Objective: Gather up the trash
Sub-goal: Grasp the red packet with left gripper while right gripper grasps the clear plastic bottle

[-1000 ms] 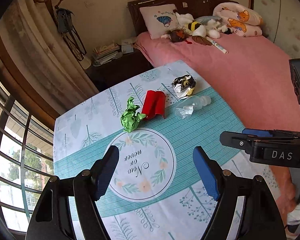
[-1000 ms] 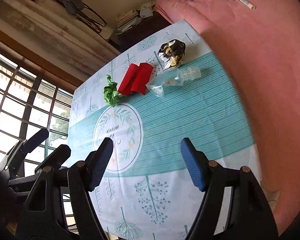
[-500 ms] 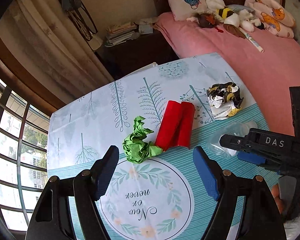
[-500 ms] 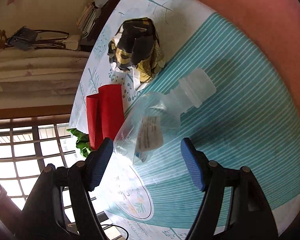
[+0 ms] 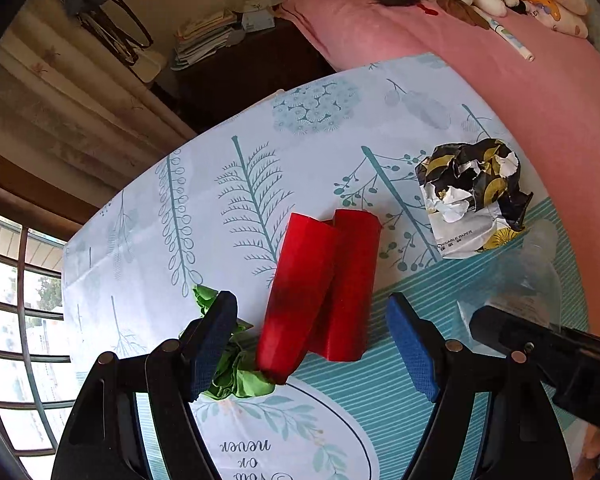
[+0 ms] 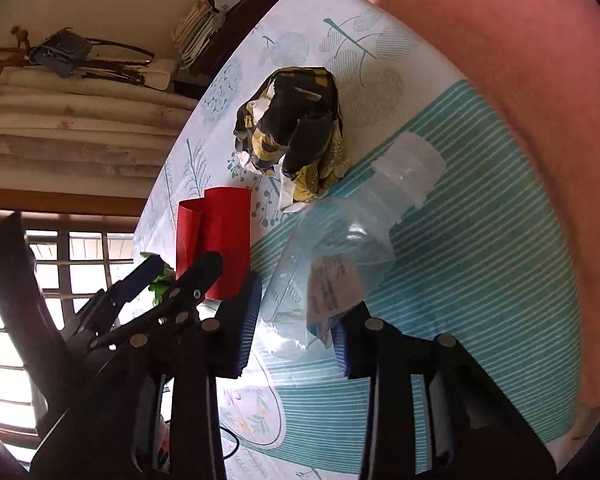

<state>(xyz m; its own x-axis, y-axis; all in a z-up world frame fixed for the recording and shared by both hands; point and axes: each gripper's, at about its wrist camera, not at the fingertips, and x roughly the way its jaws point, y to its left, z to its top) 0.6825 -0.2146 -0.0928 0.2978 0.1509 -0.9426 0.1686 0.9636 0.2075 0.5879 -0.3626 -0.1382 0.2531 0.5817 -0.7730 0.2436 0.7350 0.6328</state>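
Left wrist view: my left gripper (image 5: 312, 344) has its fingers (image 5: 210, 344) spread wide, with the near end of the red paper roll (image 5: 324, 288) lying between them on the bench (image 5: 260, 152). The roll's long axis runs away from me, tilted slightly right. The green paper wad (image 5: 236, 376) sits against my left finger, touching the roll's near end. The crumpled black-and-gold wrapper (image 5: 472, 196) lies well to the right.

In the right wrist view, my right gripper (image 6: 294, 328) has its fingers parted around the base of the clear plastic bottle (image 6: 352, 248); whether the pads touch it I cannot tell. The bottle lies flat, its cap end pointing away and to the right, just beside the wrapper.
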